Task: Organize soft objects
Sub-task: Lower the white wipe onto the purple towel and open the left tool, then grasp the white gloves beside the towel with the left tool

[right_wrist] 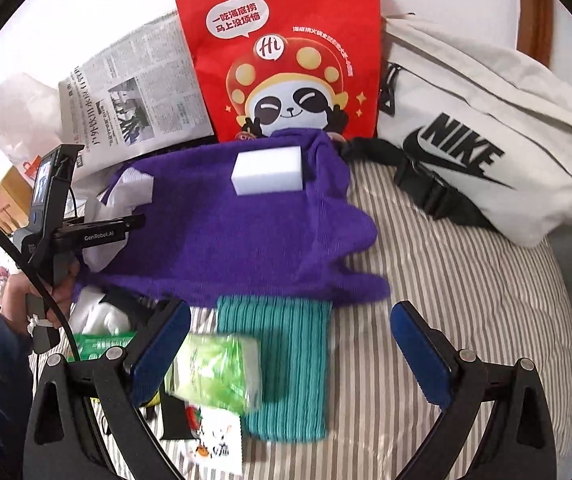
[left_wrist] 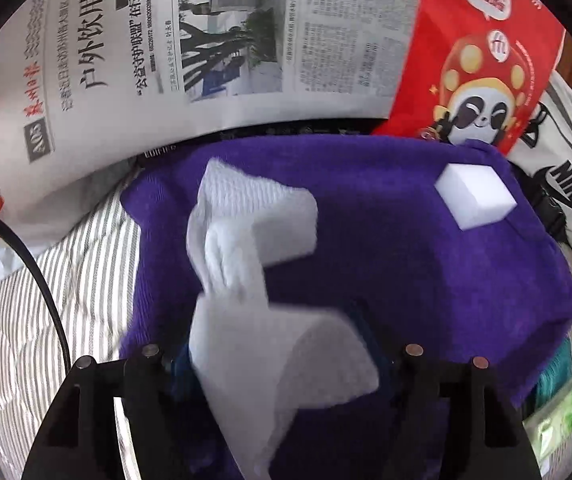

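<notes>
1. Nearest the left wrist camera, a limp white waffle-textured cloth [left_wrist: 254, 280] is pinched between the blue pads of the left gripper [left_wrist: 282, 360], which is closed on its near end; the rest drapes forward, twisted, probably so it can be lifted clear and laid out.
2. Under it lies a purple knitted cloth [left_wrist: 406, 272], spread on the grey-and-white striped bed [right_wrist: 466, 300]. It seems to serve as the gathering spot for the soft things.
3. On the purple cloth's far right part sits a white rectangular foam sponge block [left_wrist: 474, 196], apart from the held cloth.
4. In the right wrist view the right gripper [right_wrist: 290, 344] stands wide and holds nothing; it hovers over a teal ribbed knit piece [right_wrist: 286, 360] and a green plastic-wrapped tissue pack [right_wrist: 218, 372] that lies on the piece's near left side, likely the next pick.
5. At the far side stands a red paper bag with a panda mascot [right_wrist: 286, 60], printed "Hi" and "海底捞".
6. Left of it lies a Chinese newspaper [left_wrist: 206, 40], page "A05".
7. Right of it rests a white fabric waist bag [right_wrist: 486, 140] marked "NIKE".
8. The left gripper's body reads "GenRobot.AI".
</notes>
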`<state>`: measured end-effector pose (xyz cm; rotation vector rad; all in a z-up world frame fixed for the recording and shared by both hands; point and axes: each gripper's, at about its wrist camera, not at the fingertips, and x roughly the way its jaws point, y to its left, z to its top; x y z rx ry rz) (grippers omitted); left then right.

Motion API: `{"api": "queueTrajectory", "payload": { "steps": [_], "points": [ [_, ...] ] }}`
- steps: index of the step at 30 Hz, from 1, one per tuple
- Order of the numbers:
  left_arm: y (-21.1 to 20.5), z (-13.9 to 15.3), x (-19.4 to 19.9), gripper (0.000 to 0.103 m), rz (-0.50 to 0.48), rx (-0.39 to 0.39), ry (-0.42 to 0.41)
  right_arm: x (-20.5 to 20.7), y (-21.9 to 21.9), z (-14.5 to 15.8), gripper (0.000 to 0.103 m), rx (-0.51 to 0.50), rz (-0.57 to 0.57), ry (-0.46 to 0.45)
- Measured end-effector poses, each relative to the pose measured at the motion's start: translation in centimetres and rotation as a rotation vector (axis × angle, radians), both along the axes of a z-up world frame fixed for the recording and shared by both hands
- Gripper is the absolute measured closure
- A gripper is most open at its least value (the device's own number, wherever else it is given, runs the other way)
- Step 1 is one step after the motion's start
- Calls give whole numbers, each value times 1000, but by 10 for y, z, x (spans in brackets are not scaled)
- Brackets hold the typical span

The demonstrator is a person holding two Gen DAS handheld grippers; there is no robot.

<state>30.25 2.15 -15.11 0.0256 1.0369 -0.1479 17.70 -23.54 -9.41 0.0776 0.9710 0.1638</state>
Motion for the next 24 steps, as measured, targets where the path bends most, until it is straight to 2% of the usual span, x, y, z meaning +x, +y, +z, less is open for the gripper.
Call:
{"api": "queueTrajectory", "payload": {
  "steps": [10, 15, 19, 24],
  "points": [
    [16, 38, -39, 36, 35, -20, -58, -26, 6, 13, 4, -5, 2, -34],
    [45, 56, -84, 36, 27, -12, -89, -33, 10, 19, 4, -10, -1, -44],
    [55, 58, -121, 36, 18, -56, -83, -38, 14, 20, 4, -19, 4, -46],
    [42, 36, -140, 36, -33, -125, -5, -41, 18, 18, 4, -38, 14, -38]
  ]
}}
